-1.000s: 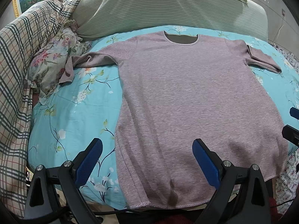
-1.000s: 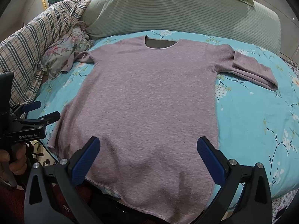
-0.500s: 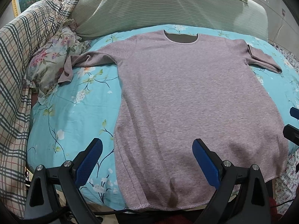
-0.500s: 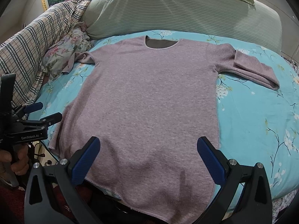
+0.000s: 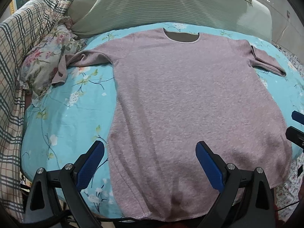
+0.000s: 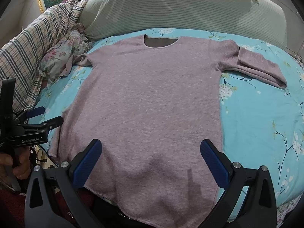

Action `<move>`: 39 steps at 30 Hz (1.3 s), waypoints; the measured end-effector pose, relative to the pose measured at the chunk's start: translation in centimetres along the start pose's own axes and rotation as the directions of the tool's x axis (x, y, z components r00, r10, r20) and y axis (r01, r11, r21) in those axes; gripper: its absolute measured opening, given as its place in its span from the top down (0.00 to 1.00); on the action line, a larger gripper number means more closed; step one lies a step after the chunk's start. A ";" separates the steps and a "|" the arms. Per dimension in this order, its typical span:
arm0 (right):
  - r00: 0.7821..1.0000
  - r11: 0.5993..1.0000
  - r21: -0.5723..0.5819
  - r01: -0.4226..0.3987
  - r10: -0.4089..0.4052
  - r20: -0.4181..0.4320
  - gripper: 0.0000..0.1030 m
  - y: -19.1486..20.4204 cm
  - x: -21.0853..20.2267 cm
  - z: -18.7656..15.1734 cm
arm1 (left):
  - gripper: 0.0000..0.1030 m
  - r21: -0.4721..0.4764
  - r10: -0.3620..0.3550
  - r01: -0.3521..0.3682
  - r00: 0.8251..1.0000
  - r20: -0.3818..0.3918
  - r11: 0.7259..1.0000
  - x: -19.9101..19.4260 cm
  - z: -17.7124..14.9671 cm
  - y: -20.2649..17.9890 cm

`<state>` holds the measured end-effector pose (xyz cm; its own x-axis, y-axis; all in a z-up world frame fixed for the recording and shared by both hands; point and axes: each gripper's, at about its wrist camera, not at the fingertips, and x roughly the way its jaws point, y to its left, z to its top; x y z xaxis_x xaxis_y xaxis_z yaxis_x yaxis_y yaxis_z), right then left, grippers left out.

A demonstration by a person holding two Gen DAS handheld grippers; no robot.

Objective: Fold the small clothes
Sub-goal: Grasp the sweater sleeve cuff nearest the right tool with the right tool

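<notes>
Both grippers' fingers spread over flat mauve top.

A mauve long-sleeved top is laid flat, neckline away, on a turquoise floral bedsheet. The right claw is held wide apart above its hem, touching nothing. The left claw is seen at the left edge, also parted, beside a plaid blanket.
</notes>
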<state>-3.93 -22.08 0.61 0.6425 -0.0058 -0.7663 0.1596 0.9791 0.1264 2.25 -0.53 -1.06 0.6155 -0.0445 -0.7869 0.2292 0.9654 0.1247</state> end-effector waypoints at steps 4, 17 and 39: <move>0.999 1.000 0.021 0.010 -0.011 0.051 0.12 -2.1 0.3 1.3 | 0.05 -0.006 -0.021 0.021 1.000 0.011 1.000 0.5 0.8 0.1; 0.964 0.955 0.201 0.216 -0.241 0.112 0.37 -18.2 4.5 14.5 | 0.05 -0.028 -0.012 0.014 0.997 0.080 1.000 1.8 7.0 0.4; 0.960 0.913 0.310 0.267 -0.279 -0.006 0.97 -25.5 14.1 17.9 | 0.05 -0.046 -0.047 0.045 0.998 -0.049 0.998 8.2 10.3 -0.5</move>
<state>14.46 -50.77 -2.12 0.5683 -0.2773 -0.7747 0.5494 0.8287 0.1064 14.97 -4.07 -1.39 0.5663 -0.0771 -0.8206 0.2212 0.9733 0.0612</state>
